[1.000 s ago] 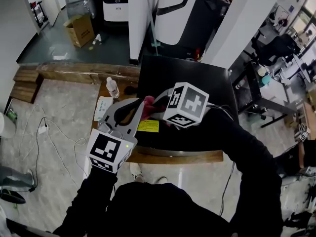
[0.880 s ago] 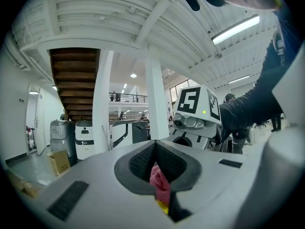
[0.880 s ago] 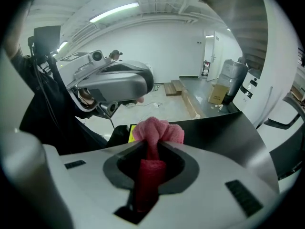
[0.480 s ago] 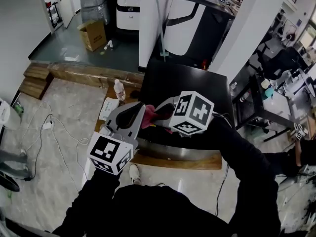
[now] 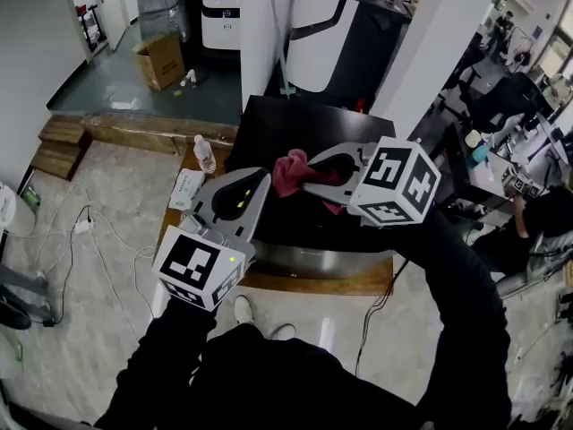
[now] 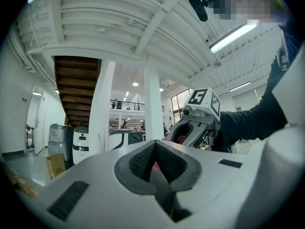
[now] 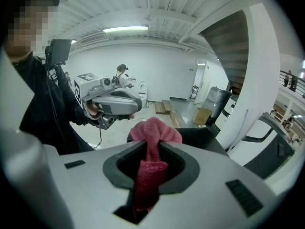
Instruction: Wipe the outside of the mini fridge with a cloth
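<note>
Above one fridge (image 5: pixel 269 125), one cloth (image 5: pixel 285 168) in the right gripper (image 5: pixel 309 176)

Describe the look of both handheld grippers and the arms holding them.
Both the left gripper and the right gripper are light grey moulded shells tapering to two jaws lined with dark ribbed pads. Each carries a white cube printed with black square markers; the left one shows a small green light. The person wears black long sleeves on both arms.
</note>
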Demonstrator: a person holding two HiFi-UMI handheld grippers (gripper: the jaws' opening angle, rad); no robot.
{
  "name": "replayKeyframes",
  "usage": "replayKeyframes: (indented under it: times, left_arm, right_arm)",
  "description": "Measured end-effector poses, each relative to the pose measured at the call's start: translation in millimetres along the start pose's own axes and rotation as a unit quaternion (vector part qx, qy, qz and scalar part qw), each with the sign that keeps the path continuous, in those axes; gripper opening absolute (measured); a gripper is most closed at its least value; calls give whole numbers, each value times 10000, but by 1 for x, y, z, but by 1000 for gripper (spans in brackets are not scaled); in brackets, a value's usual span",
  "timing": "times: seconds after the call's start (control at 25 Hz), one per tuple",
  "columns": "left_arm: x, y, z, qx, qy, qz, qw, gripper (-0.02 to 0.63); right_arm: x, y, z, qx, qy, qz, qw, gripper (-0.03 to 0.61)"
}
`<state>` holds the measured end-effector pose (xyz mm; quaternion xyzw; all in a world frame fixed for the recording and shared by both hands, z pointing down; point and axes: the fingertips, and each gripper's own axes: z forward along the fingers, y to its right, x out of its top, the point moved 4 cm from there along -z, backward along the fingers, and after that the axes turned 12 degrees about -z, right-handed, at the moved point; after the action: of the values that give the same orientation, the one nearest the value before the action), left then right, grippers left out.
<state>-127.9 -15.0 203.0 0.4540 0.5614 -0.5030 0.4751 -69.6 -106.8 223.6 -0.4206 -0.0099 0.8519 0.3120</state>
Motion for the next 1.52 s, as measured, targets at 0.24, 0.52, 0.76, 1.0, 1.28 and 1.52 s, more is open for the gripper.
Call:
replayKeyframes:
  times: [0.24,0.52,0.76,1.0,1.28,1.52]
  left_arm:
    - [-2,17,35,-501,-38,-90,9987,6]
    - [-9,25,73,-1098,-213,-422,9928,6]
    - [-13,46,109,-1155,-288,-353,9923,6]
    - [-18,61,157,-857,-282,-307,9955,6]
    - [-30,88,211,-498,-295,-316,9978,6]
    - [-43,103,237,-125,-369,-167,9991,6]
  right_arm:
    - [-24,27,-40,-504,-319,233,9980,75]
    - [-52,62,-54,-802,-785,536,9922,75]
    - [-91,92,-70,-866,-985,583,9896,75]
    - [-142,145,-77,-758,-939,541,9912,75]
    - [-203,205,-72,-559,-877,344,9940,75]
    - [-255,240,-52,-320,-972,376,9940,75]
